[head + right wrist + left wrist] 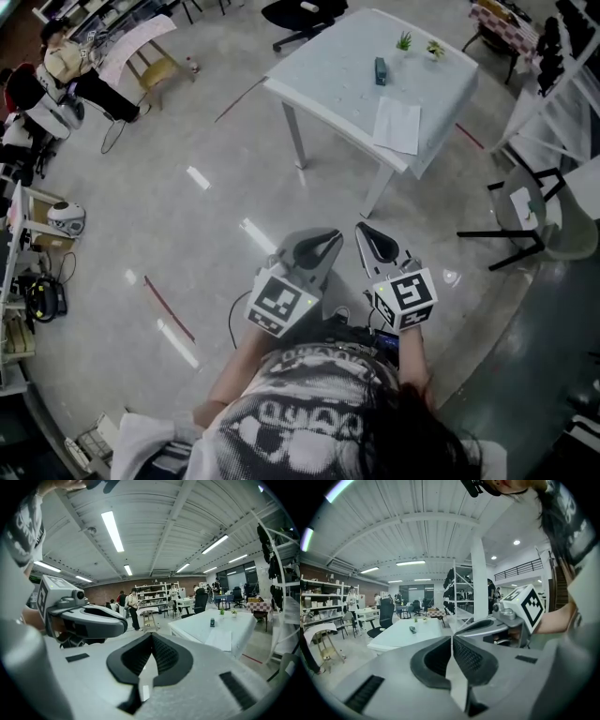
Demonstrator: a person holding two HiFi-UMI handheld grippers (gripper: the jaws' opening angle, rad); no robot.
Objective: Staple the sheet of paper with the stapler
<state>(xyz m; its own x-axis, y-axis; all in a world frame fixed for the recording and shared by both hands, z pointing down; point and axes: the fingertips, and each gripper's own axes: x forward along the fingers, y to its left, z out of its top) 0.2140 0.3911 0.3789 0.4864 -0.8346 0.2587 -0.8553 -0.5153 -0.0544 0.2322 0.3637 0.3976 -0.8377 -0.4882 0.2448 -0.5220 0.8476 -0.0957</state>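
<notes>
A white table [337, 70] stands some way off across the floor. On it lie a dark stapler [381, 70] and, near the front edge, a white sheet of paper [397, 125]. Both grippers hang close to the person's body, side by side, far short of the table. My left gripper [330, 242] is shut with nothing in it, jaws meeting [452, 637]. My right gripper [363, 232] is shut and empty too [151, 634]. The right gripper view shows the stapler [212, 622] and the paper [220, 639] ahead to the right. The stapler [412, 629] appears small in the left gripper view.
Two small potted plants [419, 44] sit at the table's far side. A black-framed chair [525, 225] stands to the right and an office chair [305, 17] behind the table. Red tape strips [169, 307] mark the grey floor. People and shelves [154, 595] are further back.
</notes>
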